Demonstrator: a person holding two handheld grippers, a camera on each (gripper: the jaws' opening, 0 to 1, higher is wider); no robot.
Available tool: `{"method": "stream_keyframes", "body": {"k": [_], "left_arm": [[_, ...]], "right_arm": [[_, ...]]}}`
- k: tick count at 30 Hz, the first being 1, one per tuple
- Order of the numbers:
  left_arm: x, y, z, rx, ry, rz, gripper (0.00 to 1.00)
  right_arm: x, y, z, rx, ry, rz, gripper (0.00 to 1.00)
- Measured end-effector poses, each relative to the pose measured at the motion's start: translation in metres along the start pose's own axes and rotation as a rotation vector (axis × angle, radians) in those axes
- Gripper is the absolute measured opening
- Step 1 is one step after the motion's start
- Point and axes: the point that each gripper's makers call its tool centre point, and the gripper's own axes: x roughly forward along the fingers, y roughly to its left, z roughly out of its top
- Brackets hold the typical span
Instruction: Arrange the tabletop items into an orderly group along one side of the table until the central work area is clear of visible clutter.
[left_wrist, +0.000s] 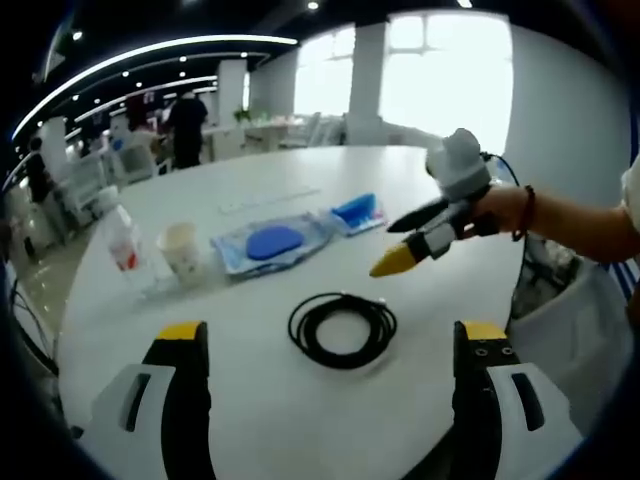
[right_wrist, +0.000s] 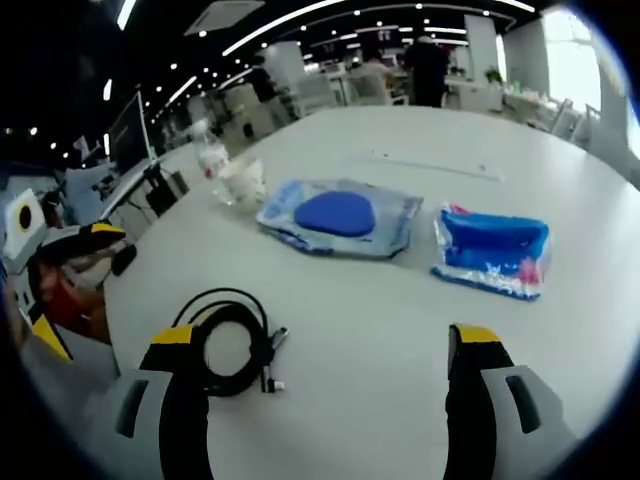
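Cable (left_wrist: 342, 329), a black coil, lies flat on the white table (left_wrist: 300, 420) near its front edge, in the left gripper view between and just beyond the tips of the left gripper (left_wrist: 333, 345). That gripper's jaws stand wide apart and hold nothing. In the right gripper view the coil (right_wrist: 232, 352) sits just beside the left jaw of the right gripper (right_wrist: 325, 345), its plug ends pointing toward the gap; these jaws are also wide apart and empty.

Farther back on the table lie a clear pouch with a blue oval pad (left_wrist: 272, 243) and, beside it, a blue packet (left_wrist: 357, 212). To the pouch's other side stand a paper cup (left_wrist: 181, 249) and a plastic bottle (left_wrist: 123, 243) with a red label, close together near the table's edge.

In the left gripper view the right gripper (left_wrist: 405, 243) comes in from the right, held by a hand (left_wrist: 505, 208) with a dark wrist band, its yellow-tipped jaws hovering above the table near the packet.

People stand among desks in the background.
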Motion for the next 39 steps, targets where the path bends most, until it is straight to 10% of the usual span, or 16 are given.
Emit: {"method": "stream_keyframes", "body": {"k": [19, 39], "left_arm": [[-0.002, 0.002, 0.003, -0.03, -0.023, 0.004, 0.99], [-0.004, 0.008, 0.001, -0.027, -0.013, 0.027, 0.99]], "right_arm": [[0.04, 0.041, -0.027, -0.128, 0.044, 0.087, 0.65], [0.048, 0.039, -0.03, -0.152, 0.104, -0.035, 0.14]]}}
